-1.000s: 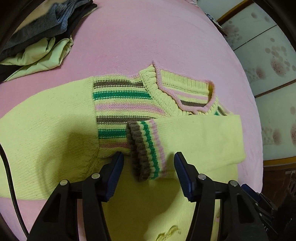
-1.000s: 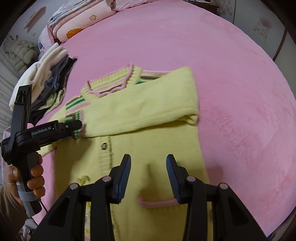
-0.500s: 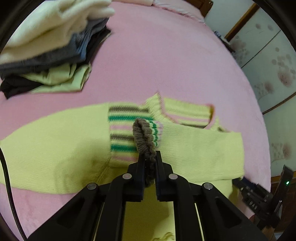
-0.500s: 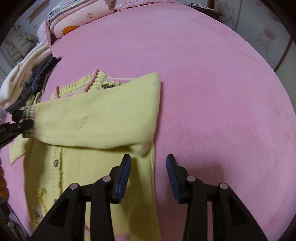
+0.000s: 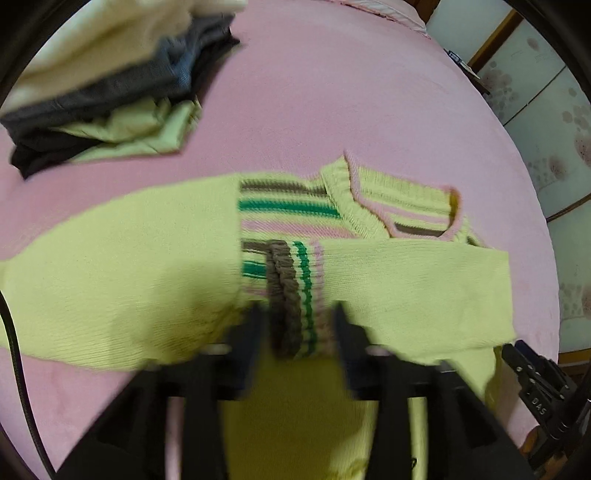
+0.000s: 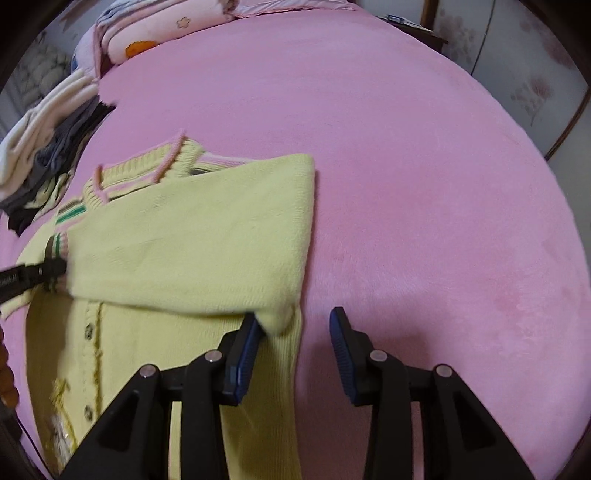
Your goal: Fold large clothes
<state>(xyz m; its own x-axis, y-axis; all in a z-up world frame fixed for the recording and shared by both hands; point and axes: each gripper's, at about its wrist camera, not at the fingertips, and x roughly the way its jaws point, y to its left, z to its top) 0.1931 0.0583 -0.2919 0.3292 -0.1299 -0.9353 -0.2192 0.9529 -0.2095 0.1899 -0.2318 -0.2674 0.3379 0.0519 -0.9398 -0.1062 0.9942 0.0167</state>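
A pink plush bed (image 6: 406,184) carries everything. On it lies a yellow-green cardigan (image 5: 110,266) spread flat, one sleeve (image 6: 192,243) folded across its chest (striped cuff near the middle). Well apart from it, toward the bed's far left corner, sits a pile of clothes (image 5: 110,85): cream, grey, black and pale green. Pillows (image 6: 155,26) lie at the far edge.

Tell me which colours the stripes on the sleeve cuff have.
The sleeve cuff has brown, green and pink stripes, shown best in the left wrist view.
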